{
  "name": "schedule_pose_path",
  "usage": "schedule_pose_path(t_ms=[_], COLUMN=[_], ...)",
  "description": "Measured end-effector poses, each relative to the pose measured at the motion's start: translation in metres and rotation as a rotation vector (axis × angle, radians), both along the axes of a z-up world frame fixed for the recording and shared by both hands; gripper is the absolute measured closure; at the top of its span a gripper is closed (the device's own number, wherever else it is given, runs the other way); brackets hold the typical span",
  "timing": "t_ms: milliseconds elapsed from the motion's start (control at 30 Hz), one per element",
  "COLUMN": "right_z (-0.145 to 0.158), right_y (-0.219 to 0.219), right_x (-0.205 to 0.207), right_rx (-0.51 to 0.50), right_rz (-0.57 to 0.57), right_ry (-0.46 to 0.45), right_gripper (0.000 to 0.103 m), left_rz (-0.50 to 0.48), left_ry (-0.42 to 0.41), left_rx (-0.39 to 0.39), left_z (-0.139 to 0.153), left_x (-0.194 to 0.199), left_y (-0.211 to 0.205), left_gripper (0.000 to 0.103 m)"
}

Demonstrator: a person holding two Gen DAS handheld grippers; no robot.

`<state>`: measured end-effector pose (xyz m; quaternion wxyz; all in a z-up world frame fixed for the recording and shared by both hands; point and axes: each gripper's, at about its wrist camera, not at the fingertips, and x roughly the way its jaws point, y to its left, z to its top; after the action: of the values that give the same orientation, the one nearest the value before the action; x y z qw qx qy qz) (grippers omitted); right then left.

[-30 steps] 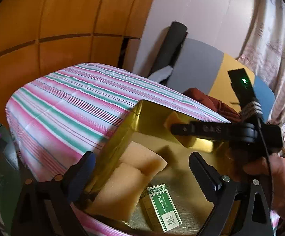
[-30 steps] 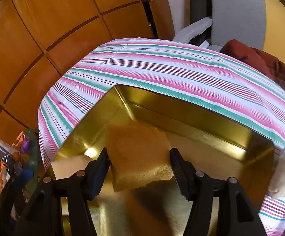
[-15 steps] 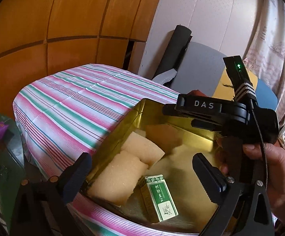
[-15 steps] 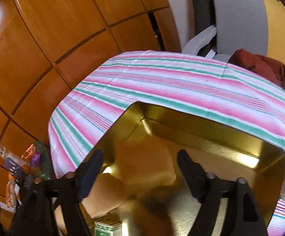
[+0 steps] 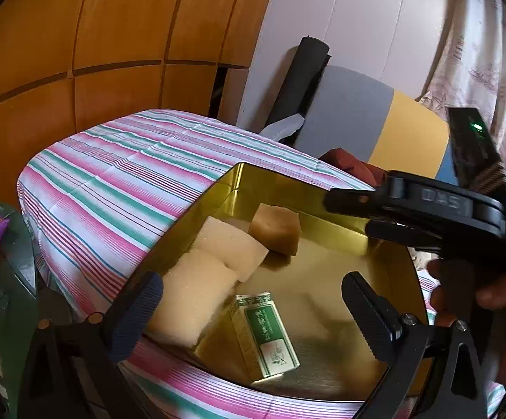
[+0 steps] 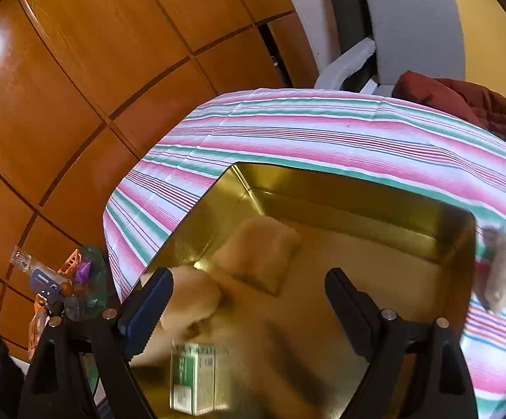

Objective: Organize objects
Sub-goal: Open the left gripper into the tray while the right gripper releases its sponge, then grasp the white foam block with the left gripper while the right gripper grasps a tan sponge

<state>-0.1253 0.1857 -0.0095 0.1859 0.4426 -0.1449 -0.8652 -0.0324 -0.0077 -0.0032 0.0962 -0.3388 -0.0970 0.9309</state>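
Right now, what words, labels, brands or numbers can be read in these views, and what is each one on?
"DAS": raised letters, blurred, on the arm of the right hand-held gripper, seen from the left wrist view.
Green and white box in the gold tin: printed characters on its face, too small to read; blurred in the right wrist view.
Nothing else legible.

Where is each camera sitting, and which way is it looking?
Left wrist: sits on the left gripper, looking down between its open fingers into the gold tin at sponges and a green box; the right gripper and a hand show.
Right wrist: sits on the right gripper, looking down into the gold tin; only its own open fingers show.
Both share the tin, sponges, green box and striped tablecloth.
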Motion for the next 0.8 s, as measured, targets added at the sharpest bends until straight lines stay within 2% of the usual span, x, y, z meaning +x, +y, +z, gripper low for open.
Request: schedule_pose_path(t_ms=[133, 333, 400, 467, 800], right_z=[0.009, 0.025, 0.029, 0.030, 0.014], right_y=[0.015, 0.053, 0.070, 0.085, 0.150], right_x=[0.020, 0.061, 0.079, 0.092, 0.161], right_rx=[-0.016, 0.076, 0.096, 0.102, 0.152], right_rz=[-0.037, -0.154, -0.178, -0.192, -0.291], right_ry=[0.028, 0.122, 0.153, 0.157, 0.107], right_gripper=[0.014, 0.019, 0.025, 0.036, 0.036], left_rz=[-0.014, -0.048, -0.058, -0.069, -0.143], left_ry=[-0.009, -0.002, 0.003, 0.005, 0.050], left_rx=[0.000, -0.014, -0.036, -0.047, -0.114], left_z=[0.000, 0.003, 0.003, 0.003, 0.006], left_x=[0.004, 0.012, 0.015, 0.019, 0.044], left_y=[0.006, 0.016, 0.021, 0.026, 0.053], left_gripper=[0.000, 0.000, 0.000, 0.000, 0.000])
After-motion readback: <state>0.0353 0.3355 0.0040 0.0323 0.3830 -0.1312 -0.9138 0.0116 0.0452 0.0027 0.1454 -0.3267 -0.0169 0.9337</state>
